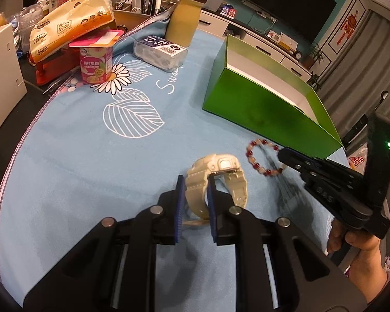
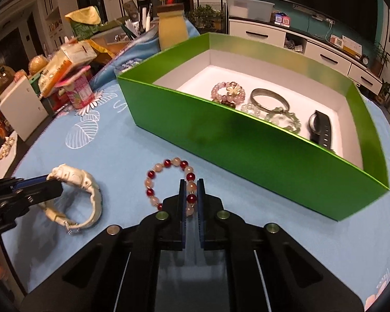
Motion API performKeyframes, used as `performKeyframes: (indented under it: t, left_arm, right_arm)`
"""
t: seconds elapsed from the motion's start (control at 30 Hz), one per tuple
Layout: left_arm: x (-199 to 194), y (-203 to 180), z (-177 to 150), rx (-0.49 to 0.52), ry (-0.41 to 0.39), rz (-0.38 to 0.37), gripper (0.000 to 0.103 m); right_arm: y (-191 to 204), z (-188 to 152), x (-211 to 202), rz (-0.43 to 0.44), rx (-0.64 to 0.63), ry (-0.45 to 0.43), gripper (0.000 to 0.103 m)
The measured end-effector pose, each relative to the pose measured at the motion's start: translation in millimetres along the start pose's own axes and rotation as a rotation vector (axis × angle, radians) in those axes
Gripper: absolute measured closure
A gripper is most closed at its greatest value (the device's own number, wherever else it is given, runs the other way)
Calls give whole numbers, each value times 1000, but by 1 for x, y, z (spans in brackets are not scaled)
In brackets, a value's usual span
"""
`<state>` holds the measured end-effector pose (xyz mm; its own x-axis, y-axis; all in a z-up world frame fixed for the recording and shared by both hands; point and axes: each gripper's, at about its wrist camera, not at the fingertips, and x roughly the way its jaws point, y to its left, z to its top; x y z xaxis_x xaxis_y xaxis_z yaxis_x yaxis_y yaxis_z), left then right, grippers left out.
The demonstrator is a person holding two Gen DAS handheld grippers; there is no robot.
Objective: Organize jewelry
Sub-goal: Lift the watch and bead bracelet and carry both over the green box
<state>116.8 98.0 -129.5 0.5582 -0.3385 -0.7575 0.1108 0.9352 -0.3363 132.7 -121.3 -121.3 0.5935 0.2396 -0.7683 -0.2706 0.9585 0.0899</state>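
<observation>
A cream watch [image 1: 217,179] lies on the blue cloth; my left gripper [image 1: 196,182] is shut on its strap. It also shows in the right wrist view [image 2: 76,197]. A red and pink bead bracelet [image 2: 169,184] lies in front of the green box [image 2: 247,140]; my right gripper [image 2: 191,184] is shut on its near side. In the left wrist view the bracelet [image 1: 260,156] lies at the right gripper's tips [image 1: 284,153]. Inside the box lie a pink bead bracelet [image 2: 227,92], a metal bangle [image 2: 269,98], a green bead bracelet [image 2: 280,117] and a black watch [image 2: 321,127].
Clutter stands at the cloth's far left: a pink yogurt cup [image 1: 96,65], snack bags [image 1: 72,26], a clear plastic box [image 1: 160,52], a yellow bottle [image 1: 184,18] and a white box [image 1: 2,78]. The green box [image 1: 267,96] stands to the right.
</observation>
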Motion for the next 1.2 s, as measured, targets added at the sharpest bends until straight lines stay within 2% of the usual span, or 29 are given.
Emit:
performKeyframes:
  t: [0.43, 1.2]
  left_arm:
    - [-18, -7, -1, 6, -30, -9, 87]
    - [-46, -35, -2, 54, -76, -23, 87]
  right_arm:
    - [-10, -4, -56, 23, 30, -97, 96]
    - [-36, -25, -116, 6, 99, -198, 96]
